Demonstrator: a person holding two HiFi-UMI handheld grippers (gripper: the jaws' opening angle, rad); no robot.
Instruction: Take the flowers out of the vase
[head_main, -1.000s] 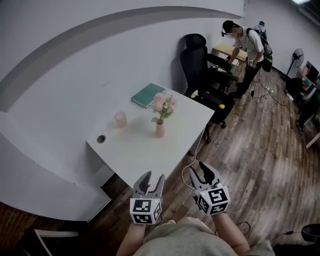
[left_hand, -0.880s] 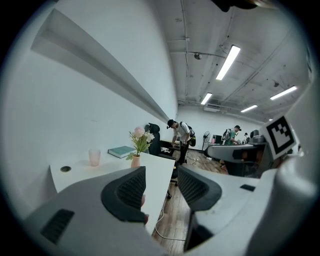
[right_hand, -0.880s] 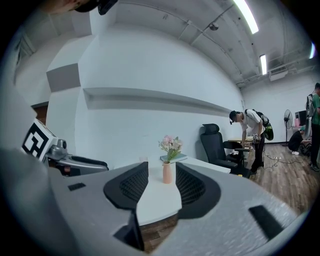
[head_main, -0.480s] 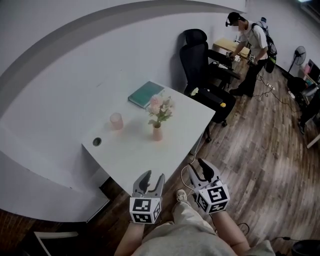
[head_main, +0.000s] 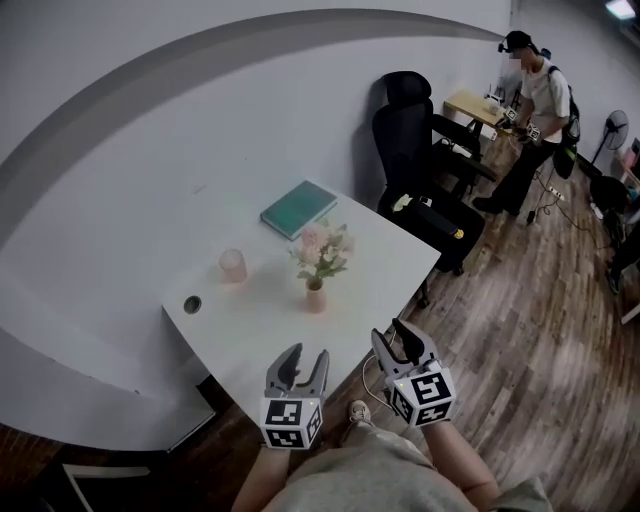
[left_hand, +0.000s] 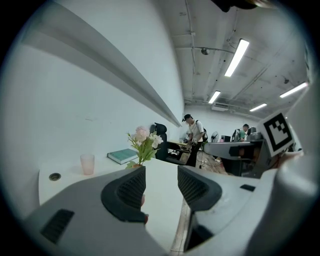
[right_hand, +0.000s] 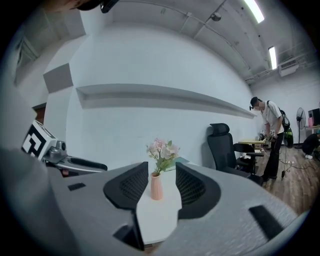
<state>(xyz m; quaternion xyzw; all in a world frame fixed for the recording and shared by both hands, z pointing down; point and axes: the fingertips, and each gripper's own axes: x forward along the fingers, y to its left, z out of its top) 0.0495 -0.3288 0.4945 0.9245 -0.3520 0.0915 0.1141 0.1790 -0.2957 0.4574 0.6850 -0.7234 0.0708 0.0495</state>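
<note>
The pink vase stands upright near the middle of the white tabletop, with the flowers in it: pale pink blooms and green leaves that spread above its narrow neck. A pink cup and a teal book sit well apart from it toward the wall, so the stems look free to be reached from the near side or from above.

The person stands short of the table's near edge, which is likely why both tools are held low and close to the body, aimed at the table rather than working over it. The left hand-held gripper is released, its jaws parted with only the distant tabletop showing through the gap. The right hand-held gripper is likewise released and holds nothing. In the right gripper view the vase lines up in the gap between its jaws, but it is far off on the table, so this reads as aiming, not grasping. Neither tool touches anything.

The task seems not yet begun in earnest. The approach has to close before either pair of jaws can steady the vase or pinch the stems.

A black office chair stands beyond the table's far corner, and another person works at a desk further back.
</note>
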